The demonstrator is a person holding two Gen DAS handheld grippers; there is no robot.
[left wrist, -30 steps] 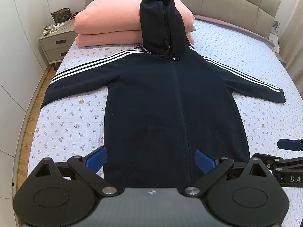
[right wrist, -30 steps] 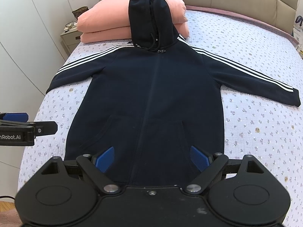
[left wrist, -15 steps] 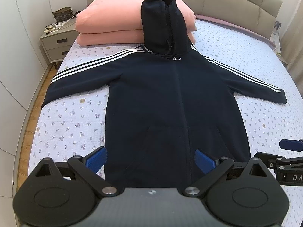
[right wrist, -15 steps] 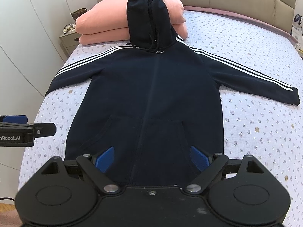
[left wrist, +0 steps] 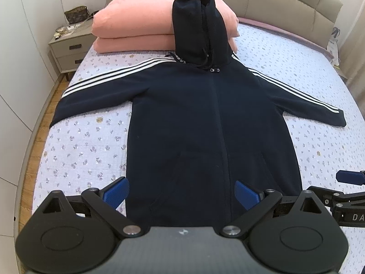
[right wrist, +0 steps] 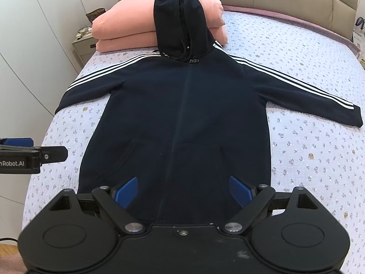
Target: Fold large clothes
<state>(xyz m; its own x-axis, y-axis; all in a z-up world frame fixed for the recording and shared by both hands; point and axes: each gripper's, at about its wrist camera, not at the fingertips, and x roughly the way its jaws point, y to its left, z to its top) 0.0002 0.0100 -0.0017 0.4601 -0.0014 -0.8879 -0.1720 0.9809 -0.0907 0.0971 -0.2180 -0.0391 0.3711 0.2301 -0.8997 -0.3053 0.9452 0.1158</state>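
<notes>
Across the floral bed (left wrist: 86, 141) our navy hooded jacket (left wrist: 205, 118) lies spread at frame centre. Both our left hand-held gripper (left wrist: 181, 190) and right hand-held gripper (right wrist: 182, 189) gape wide, empty; we should pinch a cuff first.

Both views are bright and evenly lit by soft, diffuse light, with only faint shadows. Focus is sharp ahead of each gripper. Fisheye bending curves the bed (left wrist: 296, 73) edges and wardrobe (right wrist: 27, 52) doors outward, and dark vignetting cuts the top corners
</notes>
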